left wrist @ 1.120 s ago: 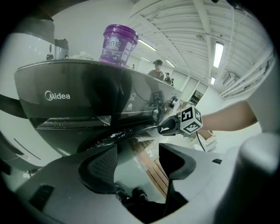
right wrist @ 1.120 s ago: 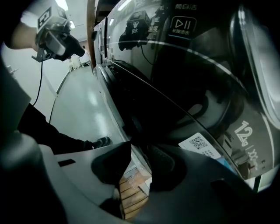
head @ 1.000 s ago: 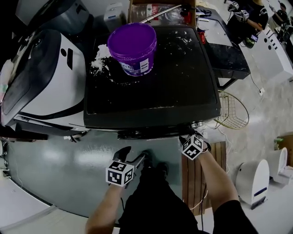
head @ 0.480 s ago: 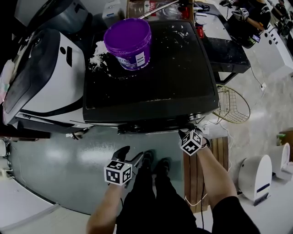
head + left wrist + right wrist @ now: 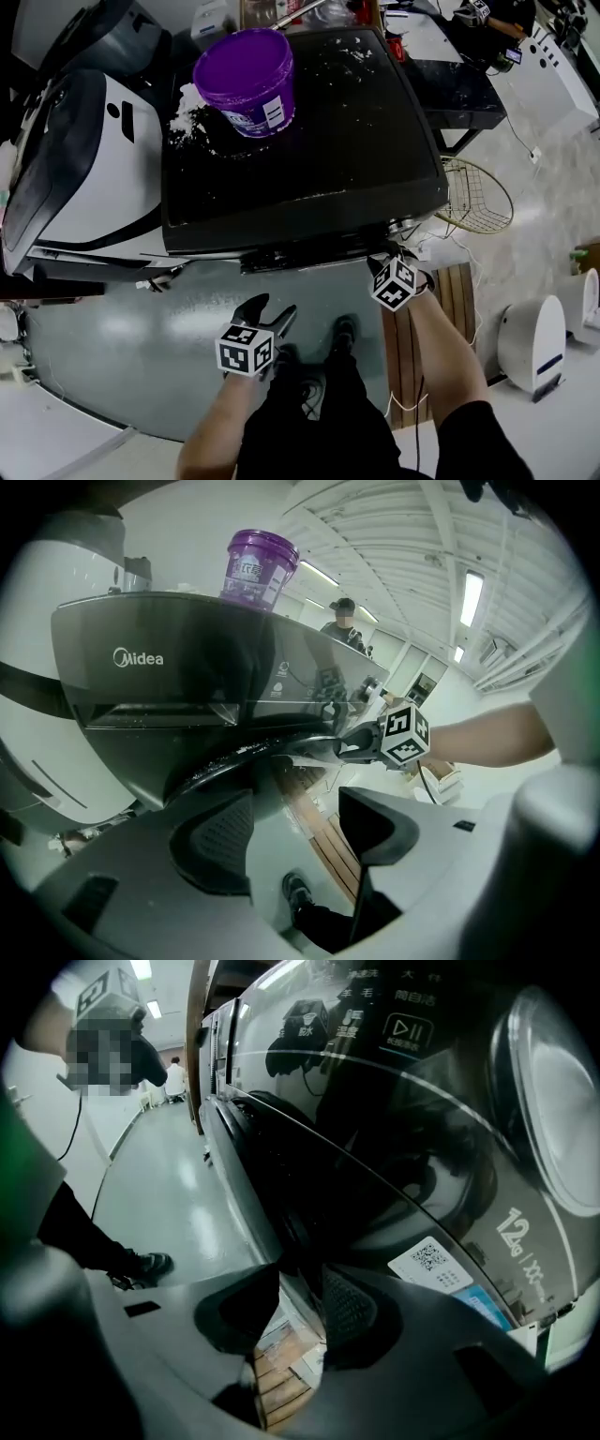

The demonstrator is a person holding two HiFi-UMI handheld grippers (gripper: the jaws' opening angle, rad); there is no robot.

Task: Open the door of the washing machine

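Black door rim [image 5: 286, 1232] sits pinched in the right gripper [image 5: 291, 1307]; the left gripper [image 5: 291, 827] gapes empty. That shallow pinch may slip off under a pull.

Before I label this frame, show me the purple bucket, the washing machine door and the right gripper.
purple bucket [image 5: 245, 73]: head view, its top.
washing machine door [image 5: 300, 1185]: right gripper view, dark rim.
right gripper [image 5: 298, 1286]: right gripper view, between fingertips.

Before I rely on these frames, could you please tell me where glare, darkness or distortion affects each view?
Head view: ceiling light glares off the floor, and the washing machine top is nearly black. Left gripper view: fisheye curves the washing machine front; corners vignette. Right gripper view: the glossy washing machine door is dim and full of reflections.
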